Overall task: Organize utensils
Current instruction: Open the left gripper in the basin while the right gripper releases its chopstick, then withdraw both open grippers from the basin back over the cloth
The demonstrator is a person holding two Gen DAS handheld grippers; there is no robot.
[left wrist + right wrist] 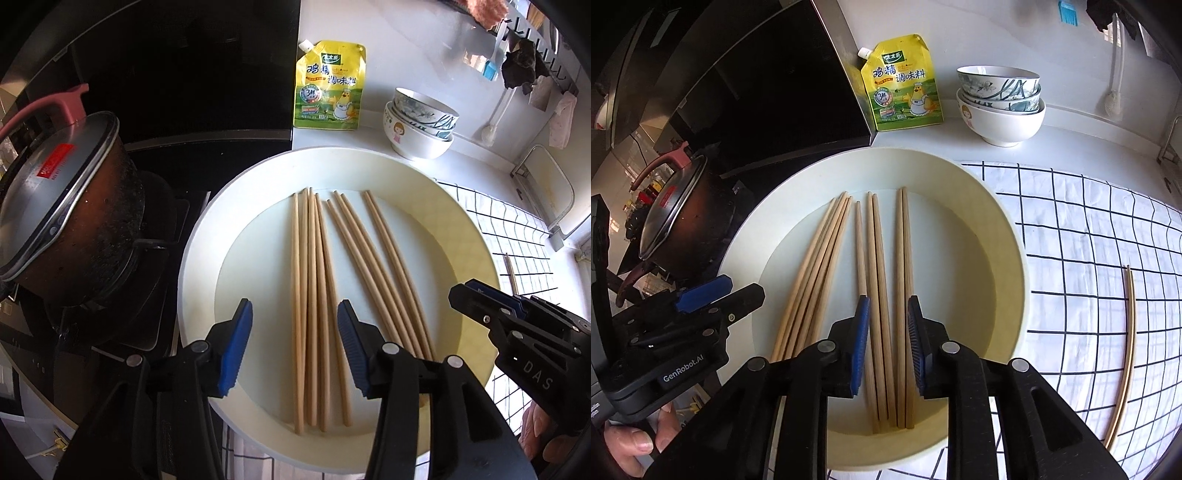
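Several wooden chopsticks (314,258) (875,240) lie side by side in loose groups on a large cream plate (199,258) (746,258). My left gripper (295,302) hovers over the left group, open, its blue pads well apart and touching nothing. Over the middle groups, my right gripper (888,298) is open by a narrow gap; chopsticks show beneath that gap, and the pads do not press on them. Each gripper also shows in the other's view, the right gripper (465,295) and the left gripper (713,291). One more pair of chopsticks (1128,332) (511,273) lies on the checked cloth to the right.
A lidded pot (62,206) (676,214) sits on the stove to the left. Behind the plate stand a yellow seasoning pouch (330,86) (905,85) and stacked bowls (421,122) (999,107). A white checked cloth (1089,240) covers the counter on the right. A hand (631,446) holds the left gripper.
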